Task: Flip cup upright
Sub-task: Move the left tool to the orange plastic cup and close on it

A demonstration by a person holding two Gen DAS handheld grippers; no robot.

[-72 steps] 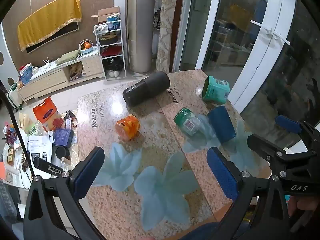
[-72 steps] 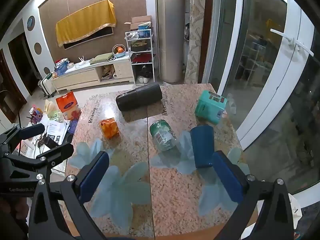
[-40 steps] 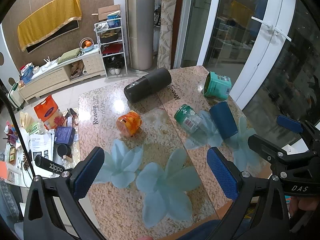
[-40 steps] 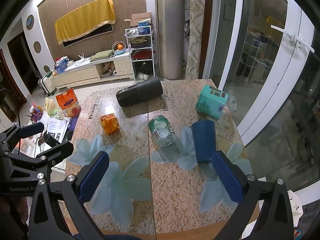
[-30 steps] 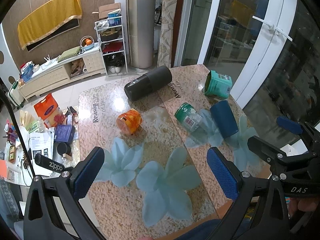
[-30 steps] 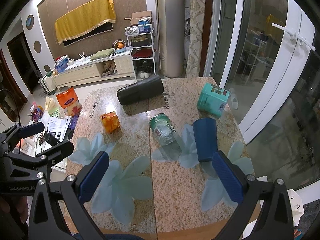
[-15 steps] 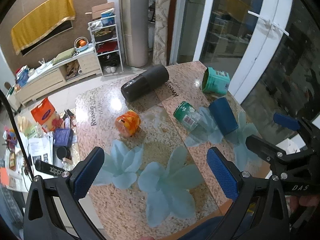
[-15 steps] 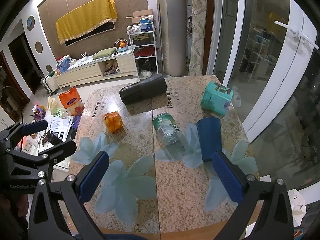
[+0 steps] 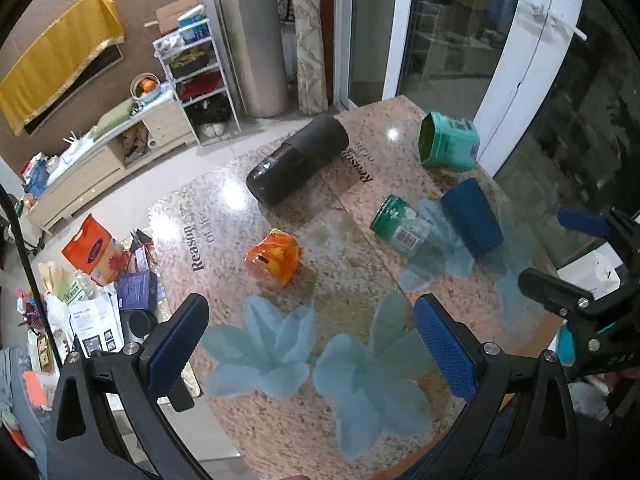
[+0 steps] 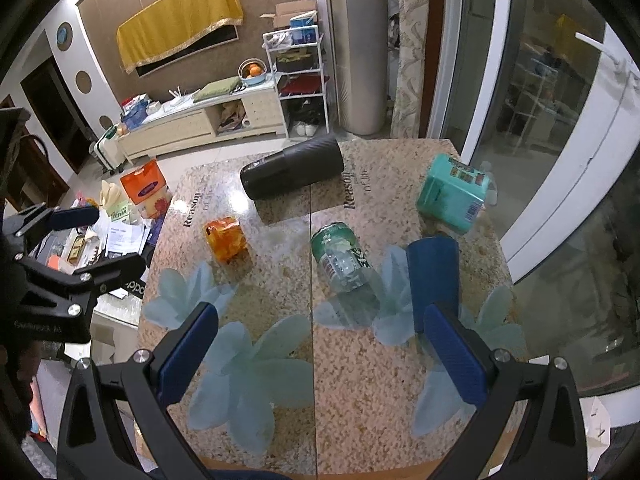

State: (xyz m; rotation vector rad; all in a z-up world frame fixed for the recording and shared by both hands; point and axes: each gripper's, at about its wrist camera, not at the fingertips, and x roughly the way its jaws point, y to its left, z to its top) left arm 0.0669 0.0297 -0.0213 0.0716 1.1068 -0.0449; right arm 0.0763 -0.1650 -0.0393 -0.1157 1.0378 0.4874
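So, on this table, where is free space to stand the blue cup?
Bare: the near part of the table, between both grippers. Also a strip between the orange jar and the green bottle. Crowded: the right side, around the blue cup and teal tub.

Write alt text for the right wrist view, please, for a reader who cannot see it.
The open right gripper hangs above a granite table with pale blue flower prints, holding nothing. Lying on their sides are a dark blue cup, a clear bottle with a green label, a black flask, a teal container and an orange jar.
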